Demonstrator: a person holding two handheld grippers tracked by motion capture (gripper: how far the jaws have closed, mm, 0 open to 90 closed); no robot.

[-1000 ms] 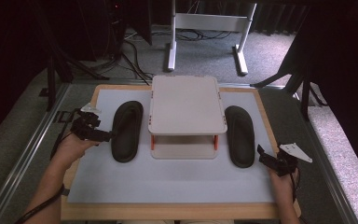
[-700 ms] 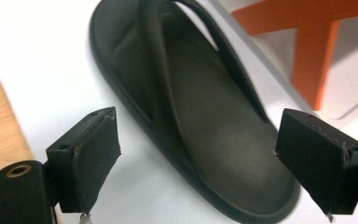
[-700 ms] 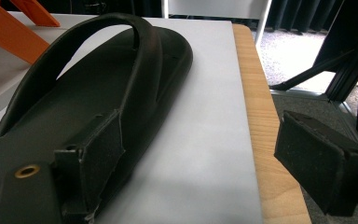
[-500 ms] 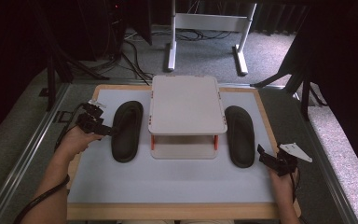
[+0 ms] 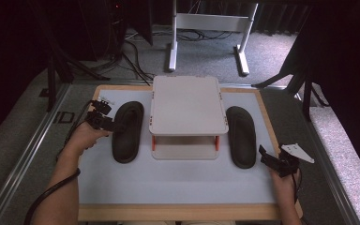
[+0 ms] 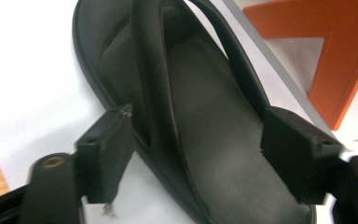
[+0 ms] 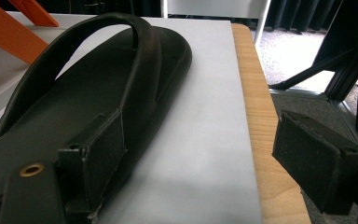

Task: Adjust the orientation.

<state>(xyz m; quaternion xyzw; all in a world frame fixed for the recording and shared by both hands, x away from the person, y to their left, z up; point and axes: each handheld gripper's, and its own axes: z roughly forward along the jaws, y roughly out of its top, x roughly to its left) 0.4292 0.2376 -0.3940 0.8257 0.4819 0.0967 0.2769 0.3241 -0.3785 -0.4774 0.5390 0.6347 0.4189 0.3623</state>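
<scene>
Two black sandals lie on the white mat, one on each side of a grey rack. My left gripper (image 5: 111, 123) is at the outer edge of the left sandal (image 5: 127, 132). In the left gripper view its jaws have just been closing around that sandal (image 6: 214, 140); the strap and side wall sit between them, and the right pad (image 6: 298, 158) stands clear over the footbed. My right gripper (image 5: 265, 157) rests by the heel of the right sandal (image 5: 240, 137). In the right gripper view it (image 7: 205, 163) is open, beside the sandal (image 7: 88, 93).
The grey rack (image 5: 189, 105) with orange legs stands mid-mat between the sandals. A wooden rim (image 5: 178, 212) borders the mat. Beyond the table stand white frame legs (image 5: 173, 42) and cables on the carpet.
My left hand has moved right, up to the left sandal, and its jaws have narrowed around the sandal's side. The right hand has stayed put.
</scene>
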